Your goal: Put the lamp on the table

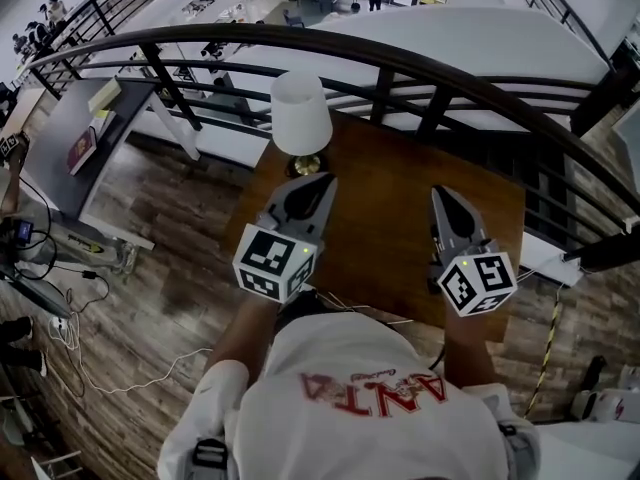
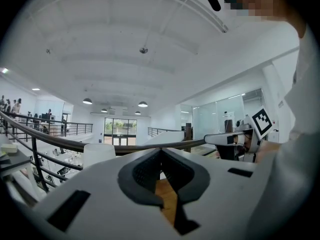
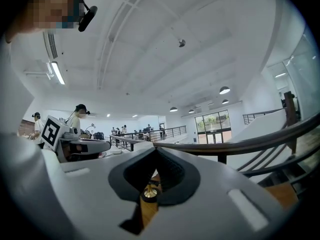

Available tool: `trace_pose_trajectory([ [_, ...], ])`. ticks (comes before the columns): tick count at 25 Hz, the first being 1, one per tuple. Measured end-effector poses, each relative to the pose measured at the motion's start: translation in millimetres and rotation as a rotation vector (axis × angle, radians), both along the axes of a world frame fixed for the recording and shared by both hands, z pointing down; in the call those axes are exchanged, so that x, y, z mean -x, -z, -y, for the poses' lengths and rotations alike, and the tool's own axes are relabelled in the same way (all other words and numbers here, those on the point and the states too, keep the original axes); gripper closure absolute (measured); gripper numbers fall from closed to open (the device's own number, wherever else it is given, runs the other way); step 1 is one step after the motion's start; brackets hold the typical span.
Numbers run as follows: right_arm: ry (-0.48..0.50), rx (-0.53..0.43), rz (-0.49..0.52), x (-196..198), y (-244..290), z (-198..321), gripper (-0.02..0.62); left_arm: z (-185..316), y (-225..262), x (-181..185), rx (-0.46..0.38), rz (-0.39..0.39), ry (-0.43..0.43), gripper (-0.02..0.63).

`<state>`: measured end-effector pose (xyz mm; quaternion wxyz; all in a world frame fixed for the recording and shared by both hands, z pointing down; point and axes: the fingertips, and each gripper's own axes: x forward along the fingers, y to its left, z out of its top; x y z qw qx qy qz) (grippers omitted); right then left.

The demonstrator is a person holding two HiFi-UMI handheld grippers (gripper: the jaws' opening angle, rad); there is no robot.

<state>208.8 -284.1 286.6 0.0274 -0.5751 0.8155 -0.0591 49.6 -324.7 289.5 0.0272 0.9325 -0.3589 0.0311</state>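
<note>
Left claw (image 1: 320,182): over the near half of the brown wooden surface (image 1: 390,203), jaws pressed together, nothing between them. It points toward the far edge.

Right claw (image 1: 441,195): beside it, also over the near half, tips meeting, gripping nothing. A small brass piece shows low in the gap in its own view; cannot tell what it is.

White-shaded table lamp with a brass foot (image 1: 301,118): stands upright at the far edge of the surface, just ahead of the left claw and apart from it. Looks placed already, by my reading.

Handling, judged:
- Shade is probably thin fabric or plastic, light and easily dented or knocked askew. Not a place to grip.
- Foot looks like polished metal, so slick, and likely holds most of the weight.
- Top-heavy in outline; a push on the shade could tip it.
- Best hold is low, on the stem or neck just above the foot. Lift vertically.

Dark curved metal railing (image 1: 420,68): just past the far edge of the surface. A toppled lamp could go over it.
</note>
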Motion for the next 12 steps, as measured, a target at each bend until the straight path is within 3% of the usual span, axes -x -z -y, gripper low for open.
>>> trace_pose_trajectory([
  [12, -0.013, 0.009, 0.008, -1.6, -7.2, -1.8, 0.593, -5.3, 0.0, -4.5, -0.011, 0.01, -0.012, 0.597],
])
